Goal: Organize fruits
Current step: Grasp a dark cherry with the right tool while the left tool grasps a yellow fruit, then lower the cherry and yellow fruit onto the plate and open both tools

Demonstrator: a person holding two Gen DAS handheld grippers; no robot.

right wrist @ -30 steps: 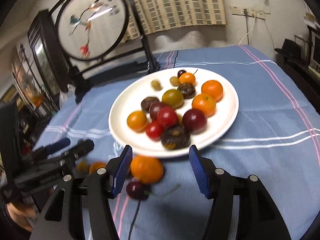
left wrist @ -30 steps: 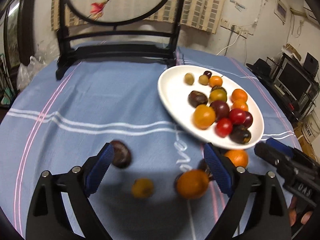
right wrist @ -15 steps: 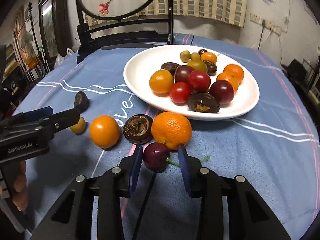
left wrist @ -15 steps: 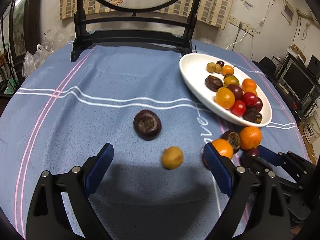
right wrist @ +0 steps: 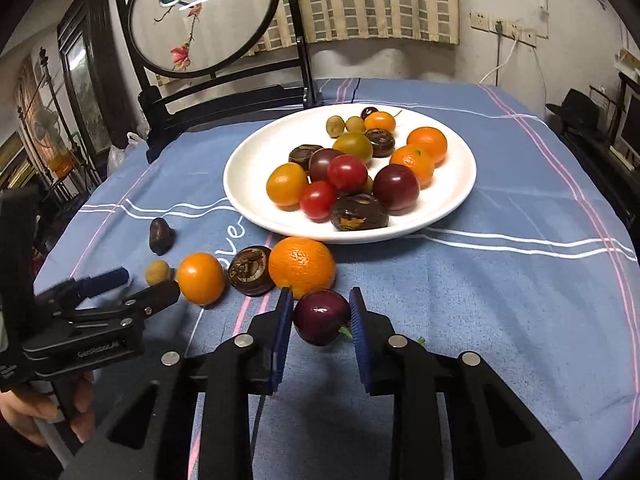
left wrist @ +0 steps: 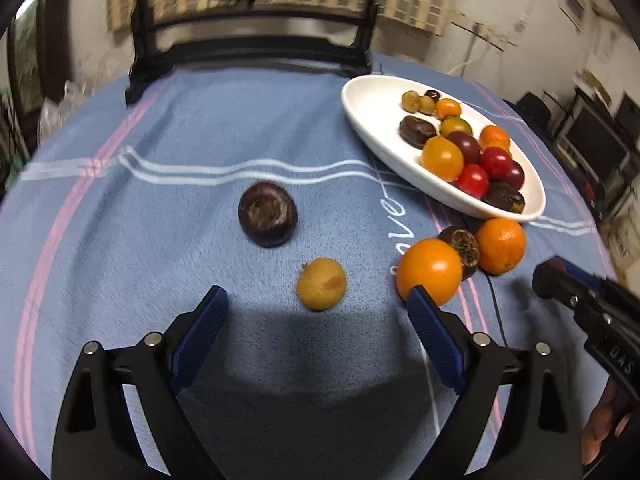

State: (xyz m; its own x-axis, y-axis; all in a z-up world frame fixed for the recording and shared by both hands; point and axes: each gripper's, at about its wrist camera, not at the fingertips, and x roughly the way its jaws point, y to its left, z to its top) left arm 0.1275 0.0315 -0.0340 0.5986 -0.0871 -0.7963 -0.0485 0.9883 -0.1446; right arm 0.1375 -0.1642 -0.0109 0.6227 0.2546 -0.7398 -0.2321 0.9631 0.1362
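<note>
Right gripper (right wrist: 318,320) closed further just now on a dark purple cherry (right wrist: 322,322), blue fingers (right wrist: 282,326) at either side of it, apparently in contact; green stem showing beside the right one. Cherry just in front of a large orange (right wrist: 302,267) lying on the blue cloth (right wrist: 500,288) of the bench, near the rim of the white plate (right wrist: 452,196) heaped with fruit. Left gripper (left wrist: 316,312) wide, lately narrowed a little, nothing between its fingers; small yellow-brown fruit (left wrist: 321,283) just ahead, dark round fruit (left wrist: 267,214) farther on.
</note>
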